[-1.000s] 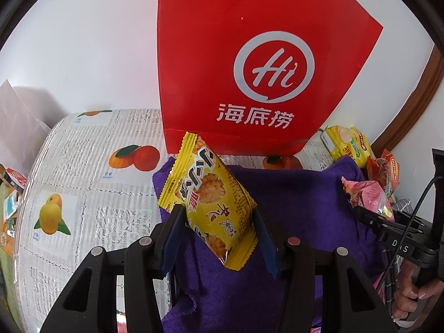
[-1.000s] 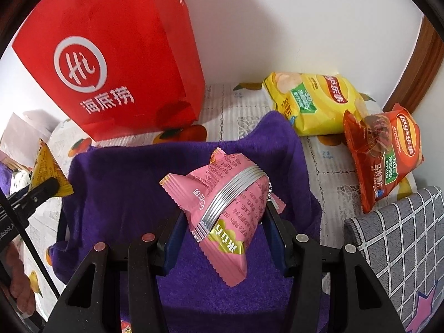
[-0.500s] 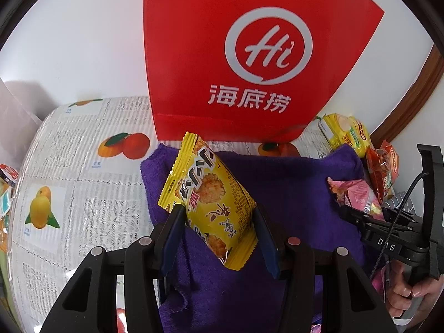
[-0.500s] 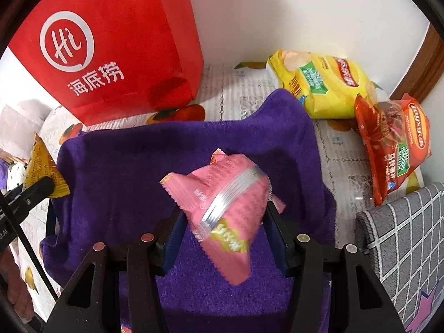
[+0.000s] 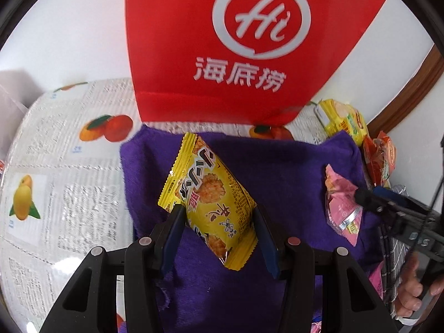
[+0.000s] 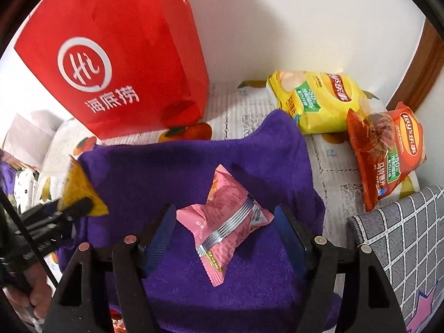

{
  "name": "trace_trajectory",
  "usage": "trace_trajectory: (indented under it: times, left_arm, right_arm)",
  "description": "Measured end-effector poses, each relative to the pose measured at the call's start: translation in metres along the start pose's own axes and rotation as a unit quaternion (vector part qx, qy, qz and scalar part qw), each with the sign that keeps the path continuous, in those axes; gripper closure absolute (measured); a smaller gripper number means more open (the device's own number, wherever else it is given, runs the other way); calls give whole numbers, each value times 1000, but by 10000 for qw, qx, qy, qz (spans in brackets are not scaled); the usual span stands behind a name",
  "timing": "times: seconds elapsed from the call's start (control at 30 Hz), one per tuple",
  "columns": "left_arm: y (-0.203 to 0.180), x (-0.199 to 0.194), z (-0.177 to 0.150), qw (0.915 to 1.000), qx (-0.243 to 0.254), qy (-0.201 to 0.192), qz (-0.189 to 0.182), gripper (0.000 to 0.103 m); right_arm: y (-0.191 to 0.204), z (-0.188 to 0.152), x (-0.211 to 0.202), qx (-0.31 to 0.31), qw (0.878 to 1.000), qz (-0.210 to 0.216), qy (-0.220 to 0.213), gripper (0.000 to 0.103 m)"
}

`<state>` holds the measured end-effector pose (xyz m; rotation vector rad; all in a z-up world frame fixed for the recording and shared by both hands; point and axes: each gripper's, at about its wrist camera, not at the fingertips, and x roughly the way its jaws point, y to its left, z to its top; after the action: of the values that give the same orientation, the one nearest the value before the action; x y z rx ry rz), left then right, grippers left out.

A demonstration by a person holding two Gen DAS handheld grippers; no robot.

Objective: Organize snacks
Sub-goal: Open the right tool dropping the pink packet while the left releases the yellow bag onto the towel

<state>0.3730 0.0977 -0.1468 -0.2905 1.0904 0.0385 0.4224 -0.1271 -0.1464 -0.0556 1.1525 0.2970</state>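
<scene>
My left gripper point(image 5: 217, 223) is shut on a yellow rice-cracker packet point(image 5: 211, 199) and holds it over the purple towel point(image 5: 283, 166). In the right wrist view the packet's corner point(image 6: 80, 194) shows at the left. My right gripper point(image 6: 224, 230) is open; its jaws stand apart on either side of a pink snack packet point(image 6: 227, 222) that lies on the towel point(image 6: 180, 166). The pink packet also shows in the left wrist view point(image 5: 341, 202).
A red paper bag point(image 5: 236, 41) stands against the wall behind the towel. A yellow chip bag point(image 6: 313, 100) and an orange chip bag point(image 6: 385, 149) lie at the back right. A grey checked cushion point(image 6: 402, 236) is at the right. The tablecloth point(image 5: 55, 166) has fruit prints.
My right gripper has opened and let go of the pink packet, which now lies on the towel. My left gripper has moved forward over the towel, still holding the yellow packet.
</scene>
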Motion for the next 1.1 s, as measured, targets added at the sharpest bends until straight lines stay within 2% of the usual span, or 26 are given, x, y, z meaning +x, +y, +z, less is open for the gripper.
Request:
trace_trajectory:
  times: [0.33,0.5,0.57,0.63,0.93,1.1]
  left_arm:
    - [0,13,-3,9998,-75,166,24,53]
    - [1,12,-2,9997,-128,119,-173,53]
    - [0,11,-1,9996,-87,149,-208,49]
    - [0,10,0,9998,-76,153,-142,41]
    - [3,-14,7,9999,-92,-105,-37,37]
    - [1,-33,8,9996,-31,-285,-1,37]
  right_arm:
    - [18,-2,-14,-408,9989,-150,-173,30]
    - [20,-4,-19,-445,9985,-157,-271,30]
    - [21,-4,-20,-488,9982,-160,-295,30]
    - [23,-5,-21,-523,9980,-160,-304,30]
    - [23,-9,-49,-491,9959,-282,-708,30]
    - [16,-24,-72,-299,9954,-332,-853,31]
